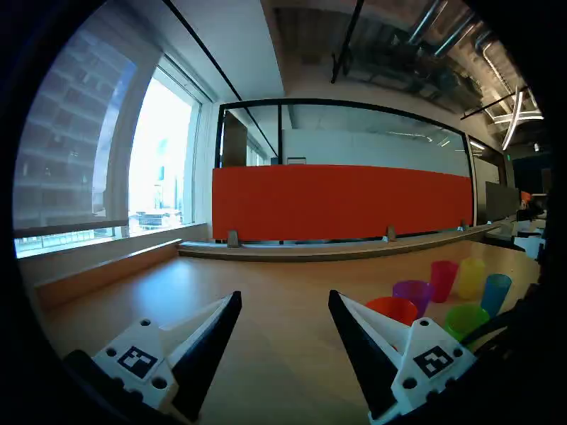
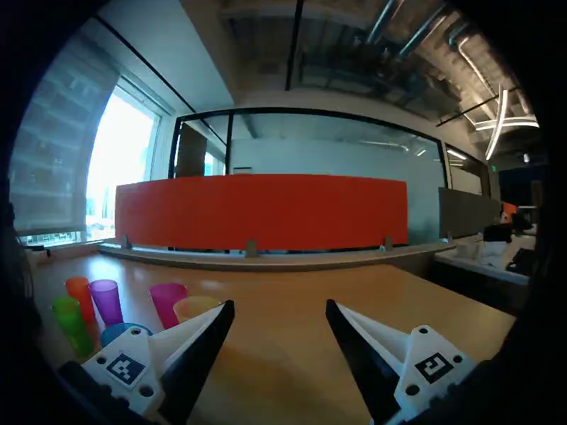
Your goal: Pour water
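Six cups [image 1: 413,290] right of left gripper [image 1: 283,312], left of right gripper [image 2: 280,315]; fingers [image 1: 212,340] of both apart, empty

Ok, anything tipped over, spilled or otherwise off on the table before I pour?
Nothing stands out. The coloured cups stand upright in a cluster on the wooden table, no puddle visible around them. The left gripper and right gripper are both open over bare wood.

Daylight blows out the window [image 1: 161,152] at left, glaring white. Both views are sharp, though fisheye distortion curves the ceiling light strips [image 2: 500,124] and the edges.
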